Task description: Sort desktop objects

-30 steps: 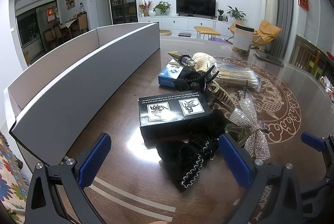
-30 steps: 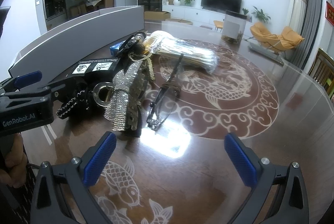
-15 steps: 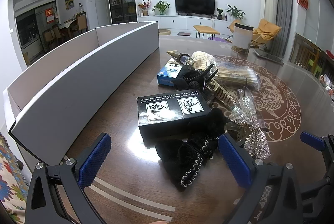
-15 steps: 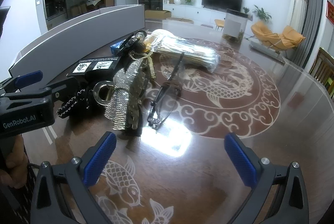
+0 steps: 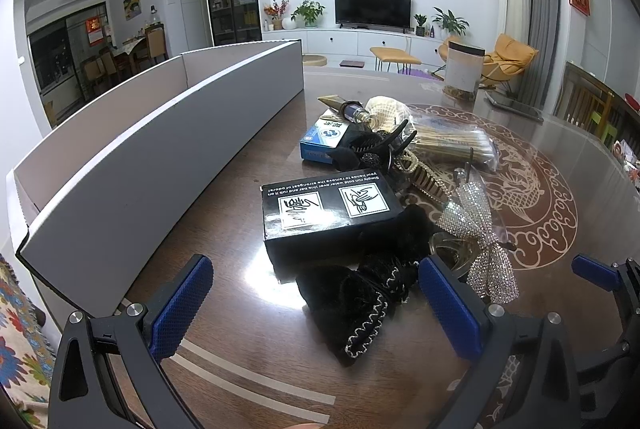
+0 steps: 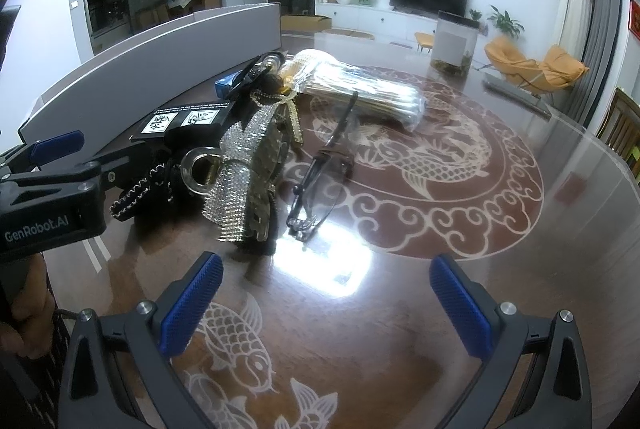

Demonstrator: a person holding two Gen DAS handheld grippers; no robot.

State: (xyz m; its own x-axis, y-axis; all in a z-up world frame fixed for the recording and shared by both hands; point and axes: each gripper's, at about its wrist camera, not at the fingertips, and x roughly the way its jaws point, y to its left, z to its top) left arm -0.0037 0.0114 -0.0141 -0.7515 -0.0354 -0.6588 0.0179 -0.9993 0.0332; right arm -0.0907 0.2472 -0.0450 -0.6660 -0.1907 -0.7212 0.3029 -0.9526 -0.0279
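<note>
Glossy table (image 6: pixel 500 237): one black box (image 5: pixel 326 213), one eyeglasses (image 6: pixel 320 177).

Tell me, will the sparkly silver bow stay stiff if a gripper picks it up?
Probably not fully. The sparkly silver bow looks like strips of tiny stones on mesh, and its tails drape down over the pile, so they would likely dangle. It seems light for its size. Its beaded surface may slip in the right gripper, which is open now.
</note>
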